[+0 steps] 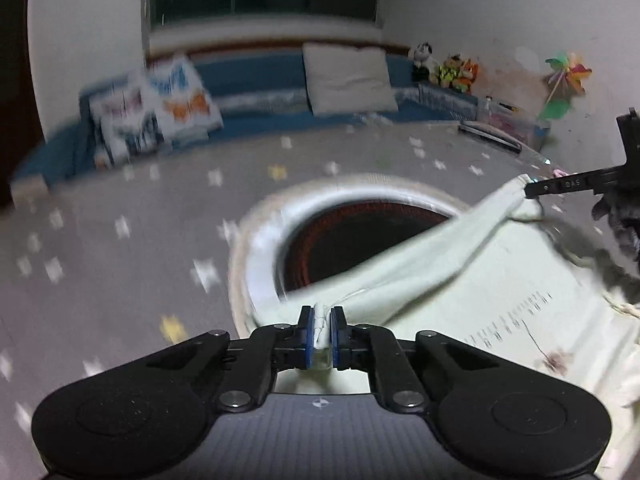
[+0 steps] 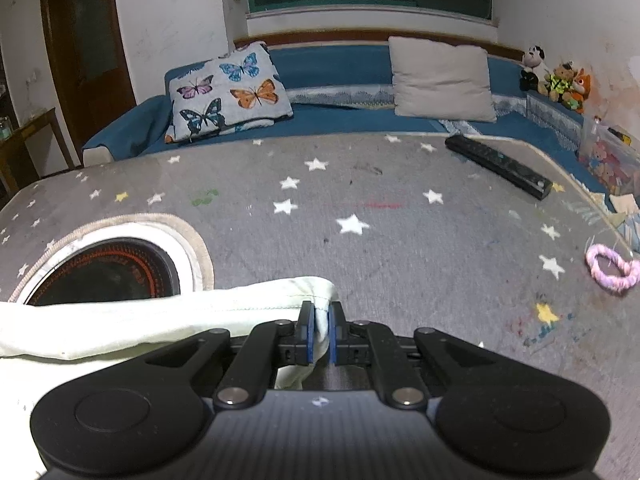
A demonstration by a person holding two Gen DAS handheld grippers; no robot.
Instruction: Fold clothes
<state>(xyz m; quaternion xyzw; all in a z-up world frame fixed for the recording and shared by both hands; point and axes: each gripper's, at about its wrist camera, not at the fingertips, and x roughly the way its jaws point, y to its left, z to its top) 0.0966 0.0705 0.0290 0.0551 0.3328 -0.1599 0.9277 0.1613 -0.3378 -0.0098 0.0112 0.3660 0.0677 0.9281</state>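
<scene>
A pale cream garment [image 1: 500, 292] with small printed marks lies on the grey star-patterned table cover [image 1: 120, 272]. My left gripper [image 1: 322, 316] is shut on one edge of it, near the round burner opening. My right gripper [image 2: 319, 316] is shut on another corner of the same garment [image 2: 160, 316], which stretches off to the left. In the left wrist view the right gripper [image 1: 532, 189] shows at the far right, holding the cloth taut above the table.
A round dark burner opening [image 2: 108, 276] with a white rim sits in the table. A black remote [image 2: 498, 166] and a pink hair tie [image 2: 610, 266] lie at the right. A blue sofa [image 2: 340, 68] with cushions and plush toys stands behind.
</scene>
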